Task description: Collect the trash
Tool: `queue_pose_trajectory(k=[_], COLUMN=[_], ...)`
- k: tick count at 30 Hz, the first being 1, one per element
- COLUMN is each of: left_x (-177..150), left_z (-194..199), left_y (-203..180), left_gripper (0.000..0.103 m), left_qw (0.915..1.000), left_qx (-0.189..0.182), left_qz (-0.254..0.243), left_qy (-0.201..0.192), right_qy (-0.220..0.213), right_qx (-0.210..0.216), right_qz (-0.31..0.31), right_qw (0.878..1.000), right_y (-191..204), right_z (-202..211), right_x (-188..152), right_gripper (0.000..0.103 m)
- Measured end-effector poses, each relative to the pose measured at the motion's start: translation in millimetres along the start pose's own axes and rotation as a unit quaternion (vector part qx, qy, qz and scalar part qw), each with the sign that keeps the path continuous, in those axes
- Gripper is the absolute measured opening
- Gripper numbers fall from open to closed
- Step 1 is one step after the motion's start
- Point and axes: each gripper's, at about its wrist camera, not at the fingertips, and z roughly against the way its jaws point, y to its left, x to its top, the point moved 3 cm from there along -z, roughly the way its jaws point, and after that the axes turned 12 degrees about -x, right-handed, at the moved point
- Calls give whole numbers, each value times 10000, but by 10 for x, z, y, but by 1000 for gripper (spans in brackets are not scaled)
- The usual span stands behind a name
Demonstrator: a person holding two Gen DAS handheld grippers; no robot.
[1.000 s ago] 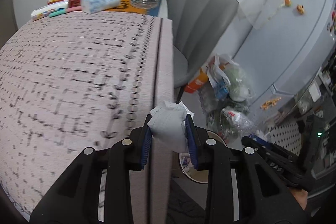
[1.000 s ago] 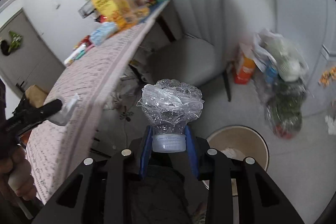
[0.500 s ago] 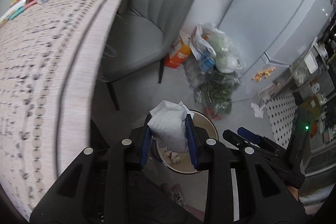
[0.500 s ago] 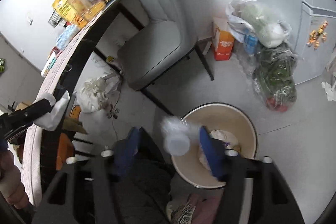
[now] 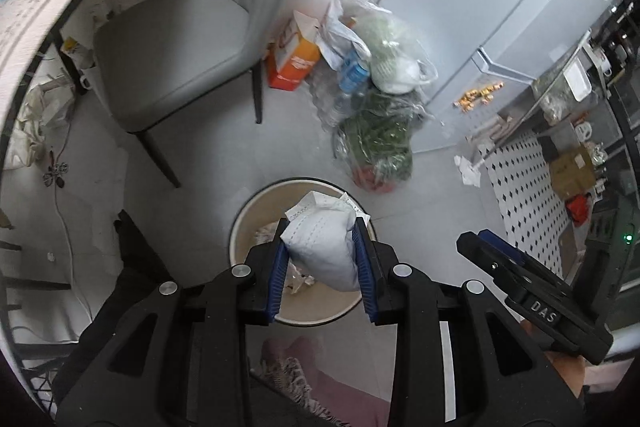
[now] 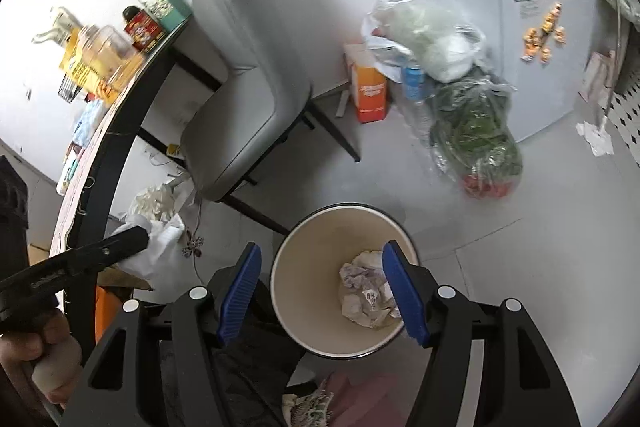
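My left gripper (image 5: 320, 247) is shut on a crumpled white tissue (image 5: 322, 247) and holds it above the round beige trash bin (image 5: 244, 223) on the floor. In the right wrist view the left gripper (image 6: 136, 241) shows at the left with the tissue (image 6: 160, 247). My right gripper (image 6: 320, 291) is open and empty, right over the bin (image 6: 296, 259). Crumpled paper (image 6: 368, 291) lies inside the bin. The plastic bottle is not visible. The right gripper's body (image 5: 520, 291) shows at the lower right of the left wrist view.
A grey chair (image 6: 248, 75) stands beside the table (image 6: 92, 163), which holds snack packs and boxes. Plastic bags of greens and bottles (image 6: 472, 123) and an orange carton (image 6: 370, 91) sit by the fridge (image 6: 540, 47). White cloth (image 6: 156, 199) lies under the table.
The right gripper opened and let go of the crushed plastic bottle over the bin. The left gripper moved off the table with the tissue to above the bin.
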Motion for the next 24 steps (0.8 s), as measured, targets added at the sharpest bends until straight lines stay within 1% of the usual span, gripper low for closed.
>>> queue_pose_trajectory(k=[2, 3, 4, 5, 7, 9, 10, 11, 16, 18, 19, 23, 24], left_x=[-5, 5, 6, 5, 2, 6, 7, 15, 71, 87, 94, 97, 91], left_z=[-82, -106, -119, -109, -34, 32, 88, 125, 458, 590, 655, 925, 1021], left_y=[-70, -100, -135, -189, -252, -300, -296, -288, -106, -47, -20, 58, 81], left_gripper=[32, 34, 46, 66, 78, 82, 86, 87, 92, 92, 92, 94, 95], left_qw=[10000, 9999, 9996, 9988, 9979, 9976, 9975, 9974, 9954, 9946, 9942, 9919, 9906], left_qx=[-57, -130, -271, -457, -565, -518, -473, -469, -440, -402, -382, -299, -316], left_qz=[2, 18, 29, 27, -61, -216, -256, -251, 41, 113, 129, 205, 238], left_qy=[24, -12, -65, -144, -308, -394, -449, -489, -849, -953, -997, -1221, -1308], right_qy=[-2, -2, -7, -28, -88, -160, -180, -210, -264, -275, -289, -463, -500], right_qx=[-54, -78, -92, -115, -133, -164, -166, -175, -186, -143, -126, -117, -128], right_qz=[3, 1, -7, -26, -67, -114, -131, -145, -62, 16, 40, 210, 245], right_qw=[10000, 10000, 10000, 9999, 9999, 9997, 9996, 9995, 9995, 9995, 9995, 9986, 9984], right_y=[-52, -73, -85, -102, -123, -143, -148, -150, -40, 57, 97, 308, 349], right_z=[18, 25, 31, 48, 95, 155, 173, 197, 295, 346, 370, 554, 600], right_x=[11, 18, 23, 41, 57, 71, 70, 73, 63, 61, 59, 75, 82], right_gripper=[63, 63, 63, 63, 63, 63, 63, 63, 63, 63, 64, 75, 76])
